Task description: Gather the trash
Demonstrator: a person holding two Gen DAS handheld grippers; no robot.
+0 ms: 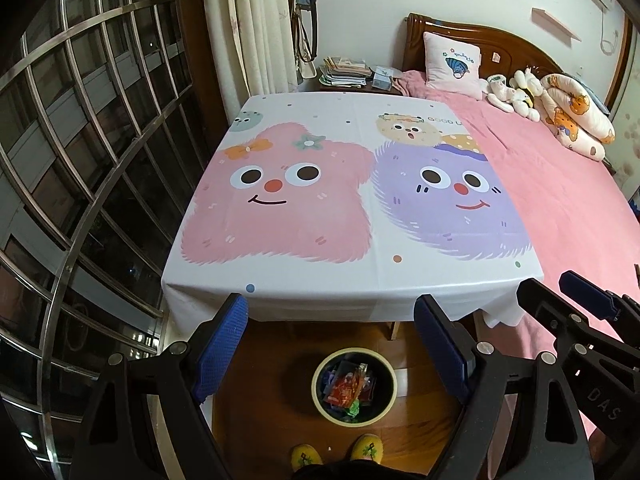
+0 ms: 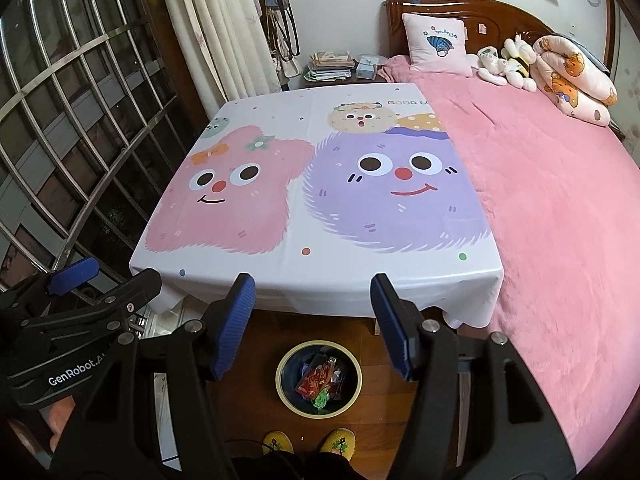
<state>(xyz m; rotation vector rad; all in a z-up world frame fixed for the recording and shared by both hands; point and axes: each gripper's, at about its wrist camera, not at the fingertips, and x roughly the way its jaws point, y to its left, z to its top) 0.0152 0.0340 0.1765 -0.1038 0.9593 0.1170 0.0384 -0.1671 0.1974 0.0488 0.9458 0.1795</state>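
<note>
Both grippers hang above the near edge of a table covered by a white cartoon tablecloth (image 1: 352, 208), angled down toward the wooden floor. The left gripper (image 1: 332, 344) has its blue-padded jaws spread wide with nothing between them; in the right wrist view it shows at the left edge of the frame. The right gripper (image 2: 312, 320) also has its jaws spread and empty, and its black frame enters the lower right of the left wrist view.

On the floor at lower centre of both views stands a round bin (image 1: 354, 386) with a pale rim and dark inside, holding crumpled wrappers (image 2: 320, 384) in red, orange and green. Just below it two yellow slippers (image 1: 306, 456) on the person's feet point toward the bin. A pink blanket (image 2: 560, 208) covers the bed on the right side.
</note>
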